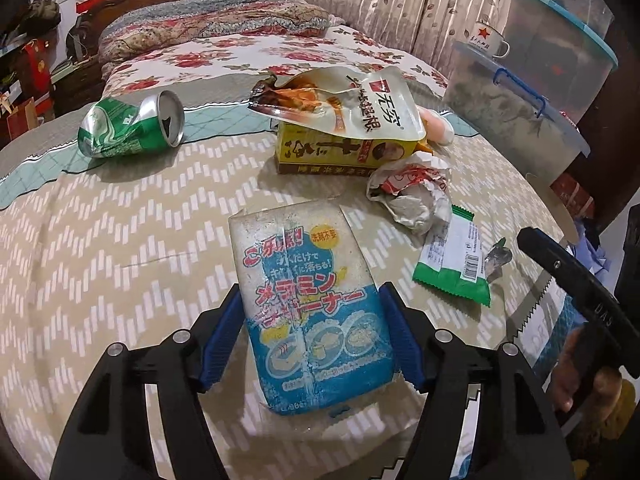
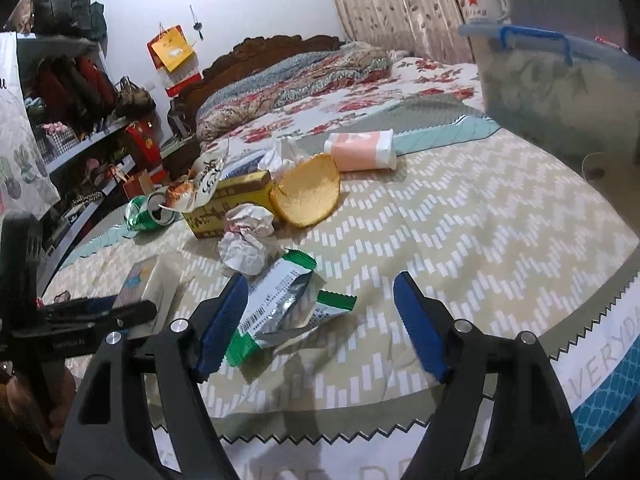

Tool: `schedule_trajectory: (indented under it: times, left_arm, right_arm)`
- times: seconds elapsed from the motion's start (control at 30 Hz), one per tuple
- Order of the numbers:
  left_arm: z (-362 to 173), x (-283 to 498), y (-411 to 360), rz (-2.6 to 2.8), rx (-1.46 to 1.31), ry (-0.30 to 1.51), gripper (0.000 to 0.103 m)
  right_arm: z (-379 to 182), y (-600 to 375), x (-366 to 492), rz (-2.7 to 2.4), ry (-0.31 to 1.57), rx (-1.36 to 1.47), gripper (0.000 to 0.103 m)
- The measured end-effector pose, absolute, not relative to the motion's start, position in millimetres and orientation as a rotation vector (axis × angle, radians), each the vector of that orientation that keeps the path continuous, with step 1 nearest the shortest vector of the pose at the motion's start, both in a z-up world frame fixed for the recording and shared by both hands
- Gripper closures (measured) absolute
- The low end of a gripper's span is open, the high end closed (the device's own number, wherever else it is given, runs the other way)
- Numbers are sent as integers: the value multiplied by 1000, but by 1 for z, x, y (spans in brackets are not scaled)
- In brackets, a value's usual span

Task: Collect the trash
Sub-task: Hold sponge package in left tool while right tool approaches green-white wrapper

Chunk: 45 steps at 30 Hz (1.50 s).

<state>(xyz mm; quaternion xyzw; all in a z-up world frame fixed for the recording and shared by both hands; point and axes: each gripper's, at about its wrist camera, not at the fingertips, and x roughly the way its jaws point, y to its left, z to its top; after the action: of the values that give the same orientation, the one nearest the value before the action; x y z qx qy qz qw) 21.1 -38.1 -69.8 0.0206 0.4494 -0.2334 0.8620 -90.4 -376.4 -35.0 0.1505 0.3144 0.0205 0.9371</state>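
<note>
A blue and white sponge packet (image 1: 308, 300) sits between the blue pads of my left gripper (image 1: 311, 292), which press on both of its long sides just above the chevron bed cover (image 1: 120, 260). My right gripper (image 2: 320, 280) stands open over the cover. A green and white snack wrapper (image 2: 280, 312) lies loose there against its left pad (image 2: 224, 320); the same wrapper (image 1: 452, 268) lies right of the packet. More trash lies beyond: a crushed green can (image 1: 132, 128), a yellow box (image 1: 340, 152) under a snack pouch (image 1: 348, 100), and crumpled paper (image 1: 412, 196).
A pink tube (image 2: 360, 150) and a round yellow bowl (image 2: 308, 192) lie by the box. A plastic storage bin (image 2: 560, 92) with an enamel mug (image 2: 482, 4) on it stands at the right. A zigzag-edged bag (image 2: 600, 360) lies along the near bed edge. Shelves (image 2: 80, 128) line the left.
</note>
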Motion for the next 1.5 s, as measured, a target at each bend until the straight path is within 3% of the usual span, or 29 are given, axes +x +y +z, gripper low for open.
schedule_trajectory:
  times: [1.5]
  left_arm:
    - [-76, 18, -36, -509, 14, 934, 36]
  right_arm:
    - [-38, -377, -90, 30, 670, 315, 32]
